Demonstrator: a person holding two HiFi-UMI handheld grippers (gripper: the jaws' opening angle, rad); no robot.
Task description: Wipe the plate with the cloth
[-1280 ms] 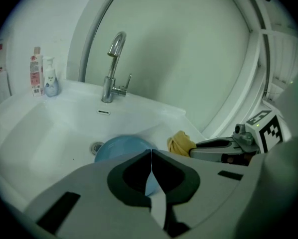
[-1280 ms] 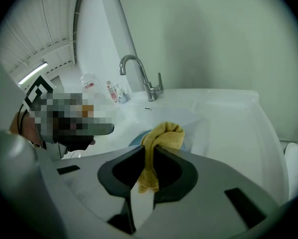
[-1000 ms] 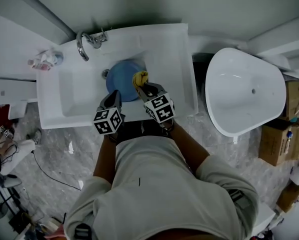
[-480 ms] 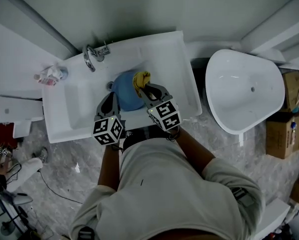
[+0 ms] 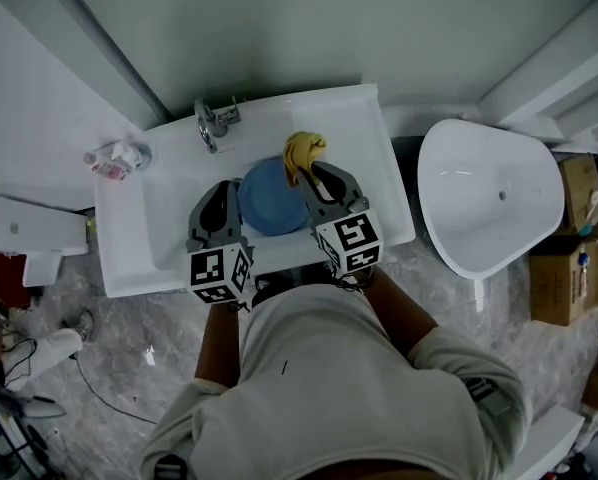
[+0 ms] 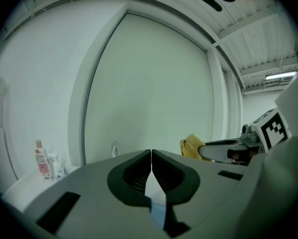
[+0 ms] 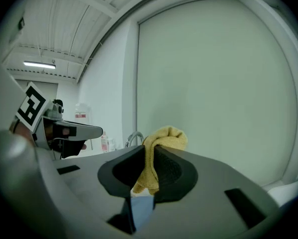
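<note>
The blue plate is over the white sink basin, between my two grippers. At its left rim my left gripper has its jaws pressed together, and a blue sliver of the plate shows low in their gap. My right gripper is shut on the yellow cloth, which bunches above the fingertips at the plate's far right edge. In the right gripper view the cloth hangs down between the jaws. The left gripper view also catches the cloth at right.
The sink has a chrome faucet at its back and small bottles on the left ledge. A white tub stands right of the sink, cardboard boxes beyond it. A plain wall rises behind.
The right gripper carried the cloth from the plate's face up to its far right edge. Both grippers now point upward toward the wall. The head view shifted.
</note>
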